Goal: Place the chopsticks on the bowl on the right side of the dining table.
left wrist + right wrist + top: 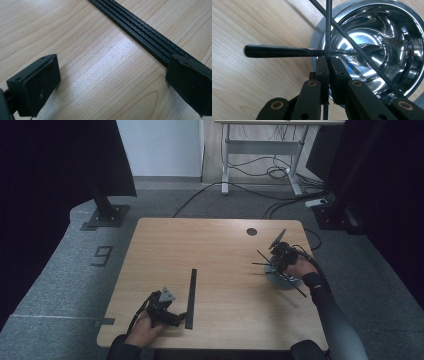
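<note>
Right gripper view is showing the right gripper [328, 60] with its jaws pressed together on a thin dark rod [328, 27], just above the near rim of a steel bowl [387, 32]. Two more things are lying across that bowl: a second thin rod [362, 53] running slantwise over it, and a dark-handled utensil [279, 50] whose handle is reaching out past the bowl's rim over the wooden table [249, 87]. Judging by this, the step in hand is the placing of the clamped rod into the bowl alongside the others. In the high view, well apart from the bowl and toward the table's near edge, the left gripper [176, 319] is resting with its jaws standing apart, one jaw touching the end of a long flat black strip [191, 297]. The next move probably calls for lowering the rod until the bowl bears it, then parting the jaws without knocking the crossed pieces off the rim.
</note>
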`<state>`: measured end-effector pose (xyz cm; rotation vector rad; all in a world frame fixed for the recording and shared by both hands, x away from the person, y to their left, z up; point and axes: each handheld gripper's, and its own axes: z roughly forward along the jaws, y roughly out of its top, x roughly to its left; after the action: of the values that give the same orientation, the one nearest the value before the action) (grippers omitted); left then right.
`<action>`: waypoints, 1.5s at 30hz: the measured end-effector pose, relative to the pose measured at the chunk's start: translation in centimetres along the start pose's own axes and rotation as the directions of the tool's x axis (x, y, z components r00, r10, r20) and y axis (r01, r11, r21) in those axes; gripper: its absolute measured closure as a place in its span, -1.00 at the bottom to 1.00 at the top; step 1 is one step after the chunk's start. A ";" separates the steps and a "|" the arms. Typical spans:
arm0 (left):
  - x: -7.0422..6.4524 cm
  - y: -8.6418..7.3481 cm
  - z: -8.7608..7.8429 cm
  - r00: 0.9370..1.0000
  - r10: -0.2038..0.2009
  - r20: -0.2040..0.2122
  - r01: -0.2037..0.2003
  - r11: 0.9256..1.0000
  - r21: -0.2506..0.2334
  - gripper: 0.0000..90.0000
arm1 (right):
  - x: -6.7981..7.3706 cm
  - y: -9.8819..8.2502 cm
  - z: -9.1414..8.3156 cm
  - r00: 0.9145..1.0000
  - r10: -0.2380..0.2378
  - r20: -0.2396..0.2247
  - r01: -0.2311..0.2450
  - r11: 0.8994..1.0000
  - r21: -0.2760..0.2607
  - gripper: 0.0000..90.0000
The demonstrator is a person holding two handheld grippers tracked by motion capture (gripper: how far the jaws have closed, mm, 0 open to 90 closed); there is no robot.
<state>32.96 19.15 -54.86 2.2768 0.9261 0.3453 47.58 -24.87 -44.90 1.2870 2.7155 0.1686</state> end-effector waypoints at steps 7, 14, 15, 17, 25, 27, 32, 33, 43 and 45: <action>0.0 0.0 0.0 1.000 0.000 0.000 0.000 1.000 0.000 -1.00 | -0.4 -0.1 0.4 1.000 0.009 0.012 -0.009 1.000 -0.003 0.90; 0.0 0.0 0.0 1.000 0.000 -0.001 0.000 1.000 0.001 -1.00 | -0.8 -0.4 1.0 1.000 0.024 0.010 -0.024 1.000 -0.015 0.90; 0.0 0.0 0.0 1.000 0.000 -0.001 0.000 1.000 0.001 -1.00 | -0.9 -0.5 1.1 1.000 0.022 0.012 -0.022 1.000 -0.014 0.90; 0.0 0.0 0.0 1.000 0.000 -0.001 0.000 1.000 0.001 -1.00 | -1.0 -0.6 1.1 1.000 0.023 0.004 -0.023 0.999 -0.026 0.90; 0.0 0.0 0.0 1.000 0.000 0.000 0.000 1.000 0.001 -1.00 | -1.2 -1.0 0.5 0.999 0.043 -0.003 -0.043 0.997 -0.063 0.67; 0.0 0.0 0.0 1.000 -0.002 -0.001 0.002 1.000 0.001 -1.00 | -1.2 -1.2 0.2 0.999 0.047 -0.005 -0.047 0.996 -0.081 0.54; 0.0 0.0 0.0 1.000 -0.002 -0.001 0.002 1.000 0.000 -1.00 | -1.0 -2.0 -0.6 0.998 0.059 -0.016 -0.060 0.987 -0.149 0.11; 0.0 0.0 0.0 1.000 -0.002 -0.001 0.002 1.000 0.000 -1.00 | -0.9 -2.2 -0.8 0.998 0.061 -0.013 -0.062 0.985 -0.161 0.04; 0.0 0.0 0.0 1.000 -0.003 -0.001 0.003 1.000 -0.002 -1.00 | -0.8 -4.5 -1.7 0.987 0.160 0.029 -0.142 0.932 -0.334 -0.62; 0.0 0.0 0.0 1.000 -0.004 -0.001 0.004 1.000 -0.002 -1.00 | -1.1 -5.2 -1.5 0.982 0.188 0.015 -0.170 0.914 -0.369 -0.72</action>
<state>32.95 19.12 -54.87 2.2728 0.9299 0.3453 44.05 -29.01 -44.15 1.3958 2.3676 0.6219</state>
